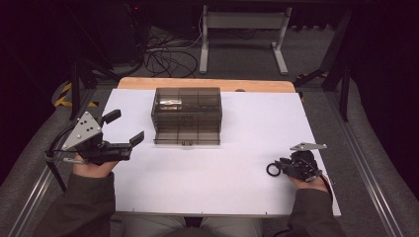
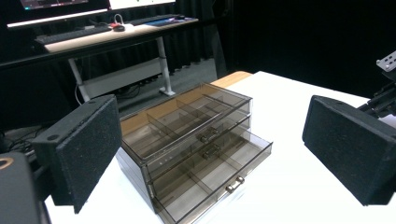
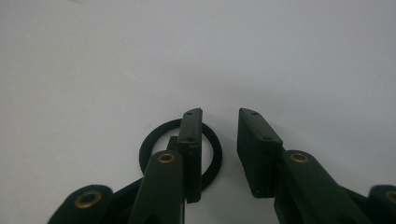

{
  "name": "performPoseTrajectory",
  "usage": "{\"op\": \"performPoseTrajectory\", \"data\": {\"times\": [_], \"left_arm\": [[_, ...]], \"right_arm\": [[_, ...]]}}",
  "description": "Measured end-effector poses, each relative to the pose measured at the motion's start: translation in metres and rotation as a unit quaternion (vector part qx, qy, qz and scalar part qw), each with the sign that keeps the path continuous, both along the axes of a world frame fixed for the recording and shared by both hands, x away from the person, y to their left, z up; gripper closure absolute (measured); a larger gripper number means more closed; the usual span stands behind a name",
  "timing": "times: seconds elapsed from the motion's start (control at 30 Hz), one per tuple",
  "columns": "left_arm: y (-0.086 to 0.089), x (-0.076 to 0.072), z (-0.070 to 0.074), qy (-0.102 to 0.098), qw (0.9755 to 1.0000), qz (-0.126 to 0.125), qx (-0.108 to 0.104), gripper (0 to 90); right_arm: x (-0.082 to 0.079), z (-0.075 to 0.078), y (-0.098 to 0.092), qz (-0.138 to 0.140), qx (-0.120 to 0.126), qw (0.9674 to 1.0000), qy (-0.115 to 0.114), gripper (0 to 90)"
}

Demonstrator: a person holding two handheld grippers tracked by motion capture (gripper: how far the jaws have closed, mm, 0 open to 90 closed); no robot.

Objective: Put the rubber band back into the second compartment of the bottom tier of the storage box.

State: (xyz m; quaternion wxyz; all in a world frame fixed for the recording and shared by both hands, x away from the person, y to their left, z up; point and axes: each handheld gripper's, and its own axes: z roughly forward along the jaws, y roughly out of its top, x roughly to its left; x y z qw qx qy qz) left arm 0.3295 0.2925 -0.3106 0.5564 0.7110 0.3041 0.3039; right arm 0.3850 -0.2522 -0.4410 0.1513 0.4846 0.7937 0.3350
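A smoky see-through drawer box (image 1: 187, 114) stands at the back middle of the white table (image 1: 217, 173), with its bottom drawer (image 2: 212, 175) pulled out toward me. A small pale item lies in its top left compartment. My left gripper (image 1: 127, 127) hovers left of the box, wide open and holding nothing; its pads (image 2: 79, 149) frame the box. At the front right, a black ring (image 1: 267, 170) lies flat on the table. My right gripper (image 3: 219, 116) is low over the ring (image 3: 152, 135), open, with one jaw inside the hole and the ring's rim in the gap.
A wooden table edge (image 1: 202, 84) shows behind the white sheet. Beyond it stand a white desk frame (image 1: 242, 22) and floor cables (image 1: 165, 57). A desk with a keyboard (image 2: 70, 35) is seen far off. Metal rails (image 1: 368, 168) flank the table.
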Motion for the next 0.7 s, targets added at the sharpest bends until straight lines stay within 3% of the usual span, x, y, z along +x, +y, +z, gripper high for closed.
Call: {"op": "performPoseTrajectory", "data": {"times": [0.7], "left_arm": [[-0.0013, 0.0009, -0.0015, 0.003, 1.0, -0.001, 0.003, 5.7]], "right_arm": [[0.0011, -0.0057, 0.0047, 0.011, -0.022, 0.9997, 0.008, 82.2]]}}
